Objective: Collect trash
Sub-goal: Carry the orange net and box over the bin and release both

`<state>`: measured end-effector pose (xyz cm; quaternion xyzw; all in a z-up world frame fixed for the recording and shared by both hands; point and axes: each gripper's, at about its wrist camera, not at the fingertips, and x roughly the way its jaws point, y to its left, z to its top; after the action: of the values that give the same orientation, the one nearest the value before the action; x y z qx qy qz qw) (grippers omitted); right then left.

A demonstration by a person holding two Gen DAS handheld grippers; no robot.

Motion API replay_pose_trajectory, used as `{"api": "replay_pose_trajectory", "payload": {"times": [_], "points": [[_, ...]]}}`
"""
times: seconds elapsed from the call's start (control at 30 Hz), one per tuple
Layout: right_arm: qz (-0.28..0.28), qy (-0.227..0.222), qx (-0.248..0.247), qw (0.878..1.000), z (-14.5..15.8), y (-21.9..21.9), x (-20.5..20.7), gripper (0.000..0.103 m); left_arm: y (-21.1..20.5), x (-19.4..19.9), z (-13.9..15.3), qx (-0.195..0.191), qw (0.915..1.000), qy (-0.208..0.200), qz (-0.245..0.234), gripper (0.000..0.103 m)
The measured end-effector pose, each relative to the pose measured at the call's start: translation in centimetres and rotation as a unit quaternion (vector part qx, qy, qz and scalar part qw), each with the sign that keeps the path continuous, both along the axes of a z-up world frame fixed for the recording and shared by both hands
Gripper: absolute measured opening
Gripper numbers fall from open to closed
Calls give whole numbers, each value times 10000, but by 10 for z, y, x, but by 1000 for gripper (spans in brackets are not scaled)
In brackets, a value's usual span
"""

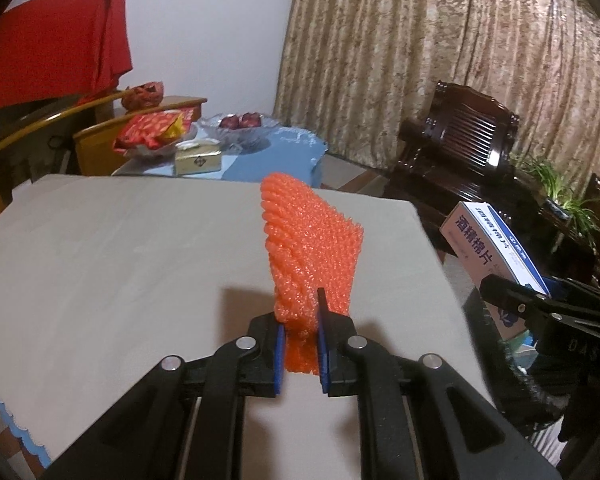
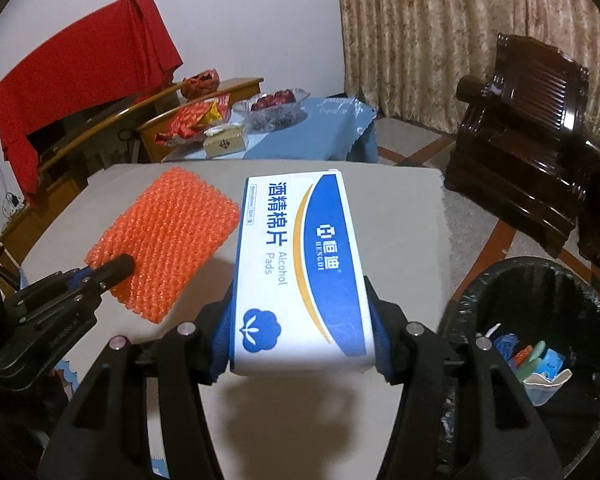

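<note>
Both tongs loaded above the grey table (image 2: 400, 216).

Left gripper (image 1: 300, 354) clenching orange foam fruit netting (image 1: 310, 240); right gripper (image 2: 300, 344) grasping white-and-blue cardboard alcohol-pad box (image 2: 300, 264). Best released squarely over black-lined round bin (image 2: 476, 304) beyond right edge.

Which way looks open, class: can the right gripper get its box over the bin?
Probably yes. The right gripper holds the alcohol pads box, and nothing stands between it and the open bin just rightward.

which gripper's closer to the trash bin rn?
Right. The right gripper, shut on the alcohol pads box, is at the table's right side, just left of the trash bin. The left gripper, shut on the orange foam net, is farther left over the table.
</note>
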<state>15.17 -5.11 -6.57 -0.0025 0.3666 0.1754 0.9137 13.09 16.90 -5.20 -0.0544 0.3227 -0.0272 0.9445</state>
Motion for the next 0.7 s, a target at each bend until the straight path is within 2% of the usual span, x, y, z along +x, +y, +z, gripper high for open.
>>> {"api": "replay_pose_trajectory", "payload": {"times": [0.27, 0.7], "points": [[-80, -149, 41, 9998, 14, -26, -27, 54, -36, -10, 20, 7, 9995, -193, -252, 13], [-345, -356, 134, 9987, 33, -70, -56, 54, -83, -23, 33, -18, 9974, -299, -651, 13]]}}
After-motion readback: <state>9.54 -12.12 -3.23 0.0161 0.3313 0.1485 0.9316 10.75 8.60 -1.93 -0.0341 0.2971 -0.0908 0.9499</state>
